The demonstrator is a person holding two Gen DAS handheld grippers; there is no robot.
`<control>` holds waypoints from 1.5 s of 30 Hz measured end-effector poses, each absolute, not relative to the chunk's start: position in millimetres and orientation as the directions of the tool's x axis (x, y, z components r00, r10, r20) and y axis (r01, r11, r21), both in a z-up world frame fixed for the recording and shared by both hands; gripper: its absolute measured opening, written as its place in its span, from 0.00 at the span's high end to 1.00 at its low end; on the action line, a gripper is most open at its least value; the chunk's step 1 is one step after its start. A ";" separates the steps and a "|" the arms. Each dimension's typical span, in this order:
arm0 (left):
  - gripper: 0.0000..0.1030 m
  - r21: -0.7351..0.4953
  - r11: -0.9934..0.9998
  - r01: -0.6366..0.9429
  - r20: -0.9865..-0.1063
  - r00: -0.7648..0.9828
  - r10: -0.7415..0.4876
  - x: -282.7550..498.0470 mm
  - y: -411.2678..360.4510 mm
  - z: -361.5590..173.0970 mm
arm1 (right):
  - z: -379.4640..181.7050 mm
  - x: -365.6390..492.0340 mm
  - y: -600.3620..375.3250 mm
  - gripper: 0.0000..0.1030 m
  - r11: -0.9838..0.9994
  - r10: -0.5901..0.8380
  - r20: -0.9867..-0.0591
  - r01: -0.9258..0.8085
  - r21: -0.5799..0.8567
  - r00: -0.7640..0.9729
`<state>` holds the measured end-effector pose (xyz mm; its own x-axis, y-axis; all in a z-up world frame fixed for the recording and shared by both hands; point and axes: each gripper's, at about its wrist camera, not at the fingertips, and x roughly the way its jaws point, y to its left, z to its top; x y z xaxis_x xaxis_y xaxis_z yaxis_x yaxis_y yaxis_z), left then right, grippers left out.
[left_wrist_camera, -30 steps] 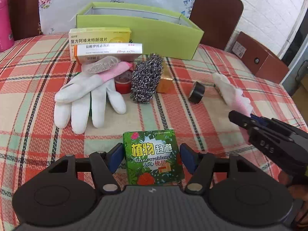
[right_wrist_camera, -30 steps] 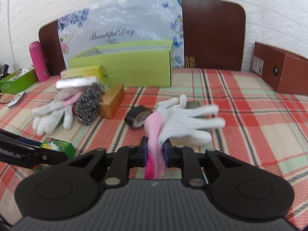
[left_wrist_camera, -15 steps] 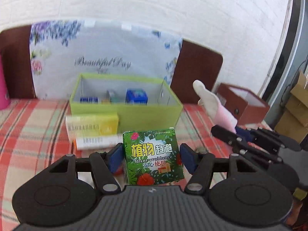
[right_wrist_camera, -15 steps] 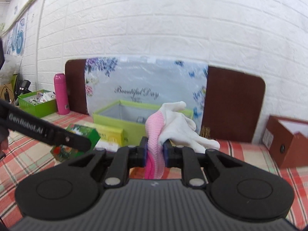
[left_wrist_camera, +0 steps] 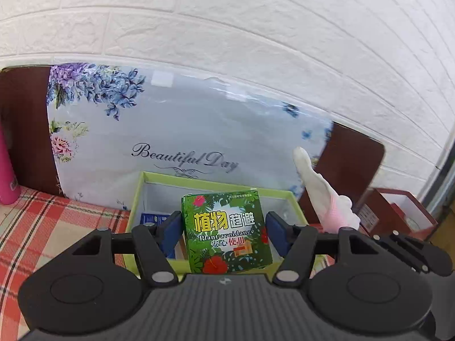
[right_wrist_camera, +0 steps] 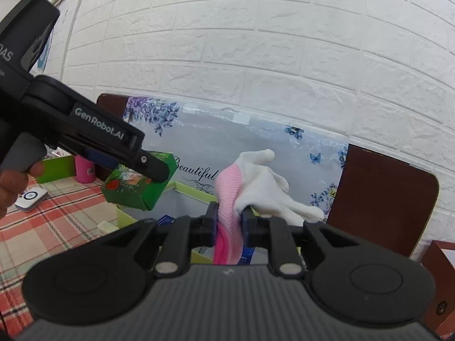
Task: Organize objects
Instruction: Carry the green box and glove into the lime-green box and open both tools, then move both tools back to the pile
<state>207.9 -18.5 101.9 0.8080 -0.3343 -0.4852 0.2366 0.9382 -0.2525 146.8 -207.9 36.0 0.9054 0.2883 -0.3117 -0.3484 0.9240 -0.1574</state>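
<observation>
Your left gripper is clamped on the green plant-print box, pads against its two sides, and you hold it in the air over the near edge of the lime-green bin. Your right gripper is pinched nearly closed on the pink cuff of the white glove, whose fingers splay toward the far wall, also above the bin. The bin sits on the checked tablecloth in front of the floral board; a blue packet lies inside.

Both tongs apparently clamped, raised.
</observation>
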 end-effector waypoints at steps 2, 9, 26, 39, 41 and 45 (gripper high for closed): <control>0.36 -0.257 0.941 0.221 -0.496 0.805 -0.325 225.6 -16.6 97.3 | 30.5 163.4 -206.2 0.85 0.923 0.288 -0.330 -0.352 -0.153 0.899; 0.33 -0.262 0.949 0.178 -0.521 0.801 -0.294 269.5 -13.3 70.4 | -11.6 213.4 -193.0 0.78 0.931 0.254 -0.423 -0.338 -0.135 0.870; 0.19 -0.245 0.964 0.103 -0.558 0.798 -0.227 252.9 -7.2 58.9 | -15.3 192.4 -205.0 0.02 0.962 0.169 -0.389 -0.238 -0.136 0.905; 0.15 -0.165 0.979 0.123 -0.515 0.836 -0.192 143.9 -28.5 92.7 | 46.3 80.1 -229.8 0.00 0.978 0.197 -0.200 -0.206 -0.024 0.960; 0.15 -0.163 0.978 0.131 -0.515 0.834 -0.197 129.6 -30.8 89.6 | 45.6 65.6 -235.2 0.00 0.980 0.196 -0.198 -0.199 0.005 0.960; 0.15 -0.136 0.980 0.144 -0.529 0.826 -0.195 109.3 -38.1 80.9 | 39.6 41.6 -242.4 0.00 0.984 0.179 -0.204 -0.178 0.027 0.962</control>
